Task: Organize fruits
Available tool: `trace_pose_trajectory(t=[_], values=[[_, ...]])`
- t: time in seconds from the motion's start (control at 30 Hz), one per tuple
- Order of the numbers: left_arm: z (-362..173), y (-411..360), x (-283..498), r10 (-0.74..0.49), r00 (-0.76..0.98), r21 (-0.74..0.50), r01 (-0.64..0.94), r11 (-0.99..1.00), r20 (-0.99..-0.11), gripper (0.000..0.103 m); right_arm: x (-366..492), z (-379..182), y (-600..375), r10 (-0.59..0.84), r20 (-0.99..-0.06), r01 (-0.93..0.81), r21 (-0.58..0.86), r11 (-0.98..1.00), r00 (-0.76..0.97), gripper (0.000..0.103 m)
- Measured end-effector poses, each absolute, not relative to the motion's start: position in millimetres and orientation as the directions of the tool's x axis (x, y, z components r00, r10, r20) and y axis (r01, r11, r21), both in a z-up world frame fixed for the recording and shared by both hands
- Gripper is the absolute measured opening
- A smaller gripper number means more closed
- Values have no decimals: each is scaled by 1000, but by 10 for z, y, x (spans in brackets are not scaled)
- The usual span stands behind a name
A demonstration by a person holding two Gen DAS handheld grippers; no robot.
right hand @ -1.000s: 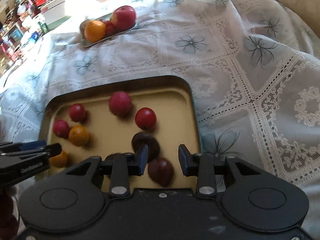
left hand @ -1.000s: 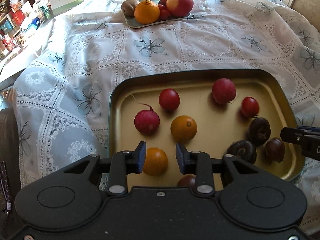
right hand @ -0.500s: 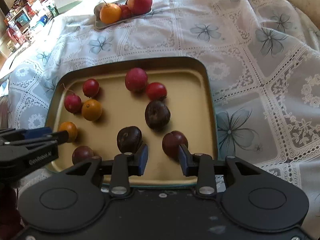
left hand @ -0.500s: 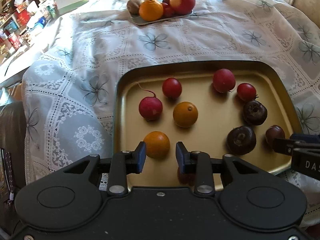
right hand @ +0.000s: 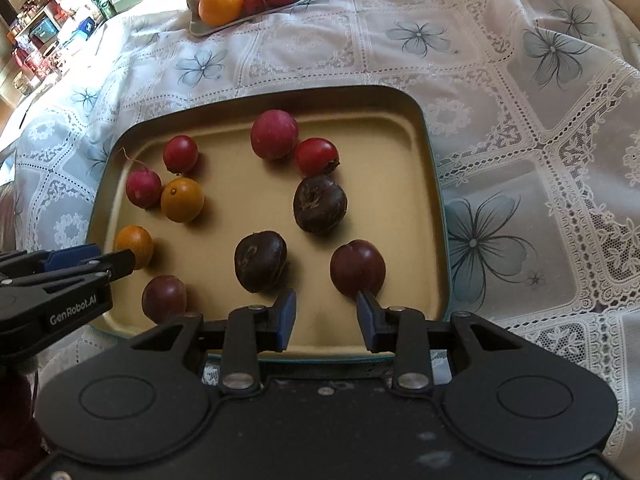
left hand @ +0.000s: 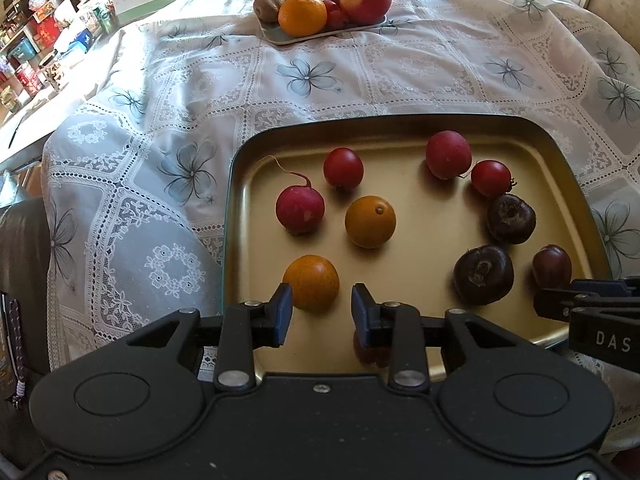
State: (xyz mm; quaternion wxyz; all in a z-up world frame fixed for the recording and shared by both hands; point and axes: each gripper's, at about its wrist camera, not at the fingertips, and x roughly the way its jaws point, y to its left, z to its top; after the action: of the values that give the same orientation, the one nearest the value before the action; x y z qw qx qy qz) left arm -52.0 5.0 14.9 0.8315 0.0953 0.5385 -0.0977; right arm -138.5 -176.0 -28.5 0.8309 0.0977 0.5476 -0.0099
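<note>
My left gripper (left hand: 321, 312) hangs over the near edge of the gold tray (left hand: 532, 130), its jaws parted and empty, and the nearest orange (left hand: 311, 282) sits just beyond the gap. My right gripper (right hand: 326, 316) is likewise spread and holds nothing, with a dark plum (right hand: 357, 268) just past its right finger.

Past these, the fruits lie loose and mixed on the tray: a second orange (left hand: 370, 221), a radish (left hand: 300, 208), red tomatoes and two dark wrinkled fruits. Farthest off, a small plate (left hand: 280, 38) carries an apple (left hand: 370, 0) and a large orange.

I judge each claw is lined up for a pick, which calls for easing forward and closing. Where each sort belongs, the scene does not settle. Another plum (left hand: 370, 354) is mostly hidden behind my left finger.
</note>
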Motion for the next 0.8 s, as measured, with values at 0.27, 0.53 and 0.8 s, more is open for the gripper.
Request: trace_pose_trajectory(t=[0.27,0.53,0.8], values=[[132,55,-518,-63,391,48,268,962,-918,42,-1373,-317,-1749,101,-918,123,159,980,384,36],[124,58,-517,-64,389,46,268,962,-919,42,-1373,-321,-1730,104,-919,121,160,980,380,36],[97,59,-524,-70,377,38,270,962,-924,42,-1374,-330,-1718,107,-920,116,161,980,376,36]])
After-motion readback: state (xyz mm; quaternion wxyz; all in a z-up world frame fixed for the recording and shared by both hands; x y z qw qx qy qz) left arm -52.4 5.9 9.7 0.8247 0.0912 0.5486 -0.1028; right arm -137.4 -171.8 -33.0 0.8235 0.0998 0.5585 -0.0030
